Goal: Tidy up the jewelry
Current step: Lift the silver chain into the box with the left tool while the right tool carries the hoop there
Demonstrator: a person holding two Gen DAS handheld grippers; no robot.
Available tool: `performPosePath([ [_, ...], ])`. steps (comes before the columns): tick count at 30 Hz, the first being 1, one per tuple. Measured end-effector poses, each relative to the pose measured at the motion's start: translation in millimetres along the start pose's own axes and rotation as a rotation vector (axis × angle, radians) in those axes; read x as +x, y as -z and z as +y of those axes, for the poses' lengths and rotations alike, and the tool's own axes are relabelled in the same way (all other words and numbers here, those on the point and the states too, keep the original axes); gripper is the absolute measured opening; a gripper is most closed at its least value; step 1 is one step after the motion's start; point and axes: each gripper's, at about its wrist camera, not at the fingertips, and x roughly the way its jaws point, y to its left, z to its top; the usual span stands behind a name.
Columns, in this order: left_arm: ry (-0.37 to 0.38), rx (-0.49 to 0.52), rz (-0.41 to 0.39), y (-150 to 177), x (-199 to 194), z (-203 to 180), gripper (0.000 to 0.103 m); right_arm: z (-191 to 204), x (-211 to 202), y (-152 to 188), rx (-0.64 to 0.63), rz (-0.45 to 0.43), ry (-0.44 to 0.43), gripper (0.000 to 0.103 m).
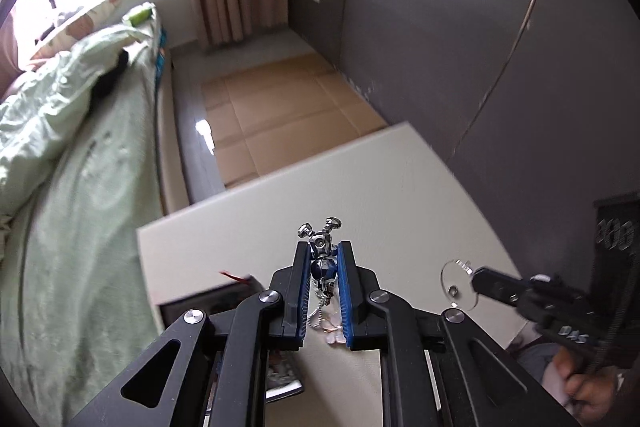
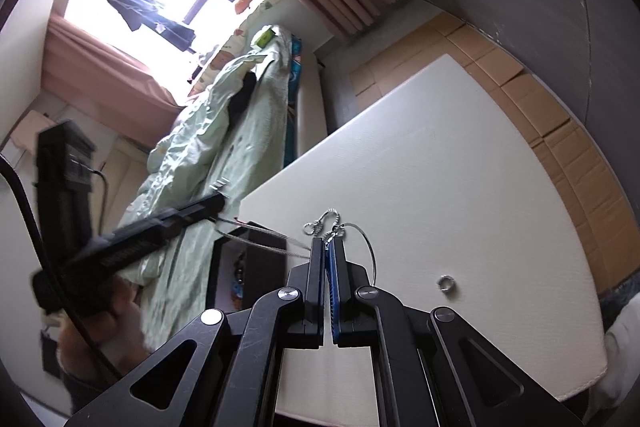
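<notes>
Left hand-held gripper (image 1: pixel 324 253) clamped on silver-and-blue figure pendant (image 1: pixel 322 251); right hand-held gripper (image 2: pixel 329 247) pinched shut on thin silver wire hoop (image 2: pixel 370 247) above white tabletop (image 2: pixel 440 167).

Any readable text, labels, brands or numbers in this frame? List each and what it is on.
"DAS": reads roughly so, upside down, on the right hand-held gripper body in the left wrist view; uncertain.
Pale raised characters on the dark box at the right edge: too blurred to read.
Nothing readable in the right wrist view.
</notes>
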Motion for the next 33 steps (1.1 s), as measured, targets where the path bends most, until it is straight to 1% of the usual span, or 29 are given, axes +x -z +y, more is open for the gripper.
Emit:
performPosePath([
  [11, -0.052, -0.001, -0.167, -25.7, -95.8, 20.6, 0.014, 24.2, 9.2, 4.2, -0.033, -0.012, -0.039, 0.004],
  [14, -0.081, 0.008, -0.219, -33.7, -127.2, 24.7, 0.014, 30.3, 13.4, 5.1, -0.041, -0.013, -0.056, 0.004],
  [19, -0.127, 0.014, -0.283, -42.2, -166.2, 36.5, 0.014, 44.1, 11.8, 5.1, -0.077, -0.042, -0.099, 0.004],
  [25, -0.165, 0.010, -0.322, -45.9, -194.5, 51.2, 0.014, 63.8, 10.6, 8.7, -0.113, -0.073, -0.183, 0.004],
  [33, -0.192, 0.006, -0.318, -37.7, -200.6, 60.6, 0.014, 84.0, 18.2, 13.9, -0.138, -0.082, -0.246, 0.004],
])
